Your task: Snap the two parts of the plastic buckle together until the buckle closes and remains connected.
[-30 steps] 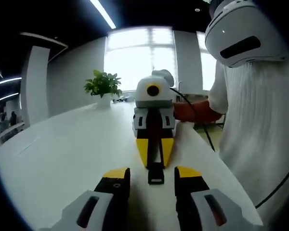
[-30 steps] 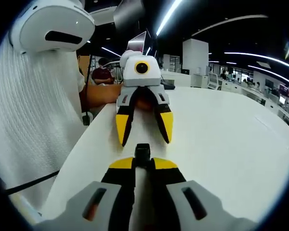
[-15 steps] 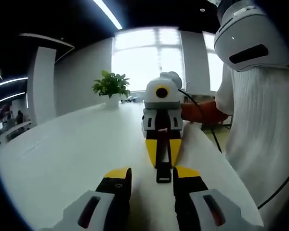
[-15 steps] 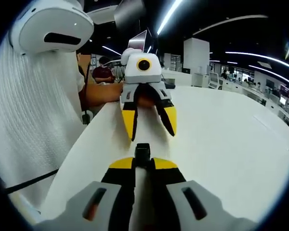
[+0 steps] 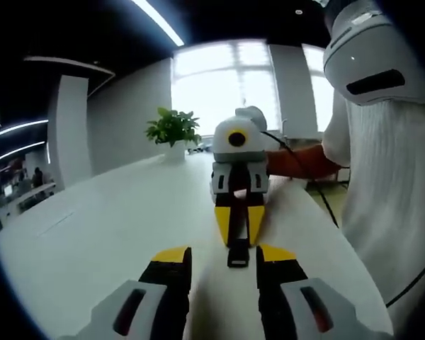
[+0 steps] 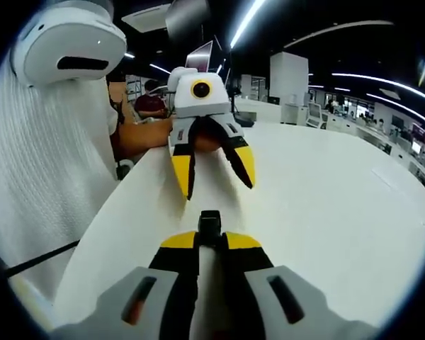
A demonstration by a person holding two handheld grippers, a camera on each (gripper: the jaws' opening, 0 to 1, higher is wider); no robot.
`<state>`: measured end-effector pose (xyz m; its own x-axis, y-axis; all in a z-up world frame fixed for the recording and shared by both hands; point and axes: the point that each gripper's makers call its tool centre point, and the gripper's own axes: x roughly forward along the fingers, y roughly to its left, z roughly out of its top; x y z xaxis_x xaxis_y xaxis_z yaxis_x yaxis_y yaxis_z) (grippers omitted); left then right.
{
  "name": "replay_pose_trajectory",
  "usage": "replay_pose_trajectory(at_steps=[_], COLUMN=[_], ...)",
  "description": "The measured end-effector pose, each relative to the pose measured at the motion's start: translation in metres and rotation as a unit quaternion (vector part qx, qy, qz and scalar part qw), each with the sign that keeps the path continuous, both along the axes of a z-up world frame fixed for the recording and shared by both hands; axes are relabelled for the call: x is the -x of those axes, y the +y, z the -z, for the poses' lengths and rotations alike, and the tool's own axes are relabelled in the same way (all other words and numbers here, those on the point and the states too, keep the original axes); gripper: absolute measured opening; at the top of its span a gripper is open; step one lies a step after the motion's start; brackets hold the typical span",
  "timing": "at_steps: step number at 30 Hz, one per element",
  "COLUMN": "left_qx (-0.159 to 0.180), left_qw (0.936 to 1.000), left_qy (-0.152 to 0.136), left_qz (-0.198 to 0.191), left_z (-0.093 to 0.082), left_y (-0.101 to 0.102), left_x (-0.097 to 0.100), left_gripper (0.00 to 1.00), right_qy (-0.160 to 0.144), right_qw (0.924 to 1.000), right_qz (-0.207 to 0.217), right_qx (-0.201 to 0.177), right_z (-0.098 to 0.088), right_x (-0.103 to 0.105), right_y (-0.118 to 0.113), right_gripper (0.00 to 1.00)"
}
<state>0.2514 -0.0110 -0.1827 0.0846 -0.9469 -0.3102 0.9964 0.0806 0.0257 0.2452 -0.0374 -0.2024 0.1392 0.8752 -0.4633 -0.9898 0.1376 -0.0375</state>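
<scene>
A small black buckle part sticks out from the tips of my right gripper, which is shut on it just above the white table. In the left gripper view the same black part hangs from the right gripper, facing me. It sits between and just beyond the yellow tips of my left gripper, closer to the right-hand tip. The left gripper is open with nothing in it. In the right gripper view the left gripper points at me, its jaws spread wide, a short way past the buckle part.
A person in a white knit sleeve with a white headset stands at the table's edge and also appears in the right gripper view. A potted plant sits at the table's far end. Bare table top spreads to the left.
The two grippers still face each other tip to tip. The left gripper has shifted slightly left and tilted in the right gripper view. Both jaw states are unchanged.
</scene>
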Motion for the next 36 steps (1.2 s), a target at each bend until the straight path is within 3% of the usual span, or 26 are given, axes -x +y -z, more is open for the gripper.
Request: replay_pose_trajectory(at_steps=[21, 36], left_qx=[0.002, 0.0], left_qw=[0.9991, 0.9945], left_qy=[-0.003, -0.011], left_qz=[-0.043, -0.104], left_z=[-0.004, -0.005], left_y=[0.008, 0.018], left_x=[-0.018, -0.042], left_gripper=[0.37, 0.38], right_qy=[0.001, 0.0], right_qw=[0.9998, 0.9996], right_qz=[-0.009, -0.002], right_qx=[0.019, 0.028], right_z=[0.0, 0.001], right_x=[-0.029, -0.064], right_y=[-0.004, -0.009], right_gripper=[0.12, 0.12])
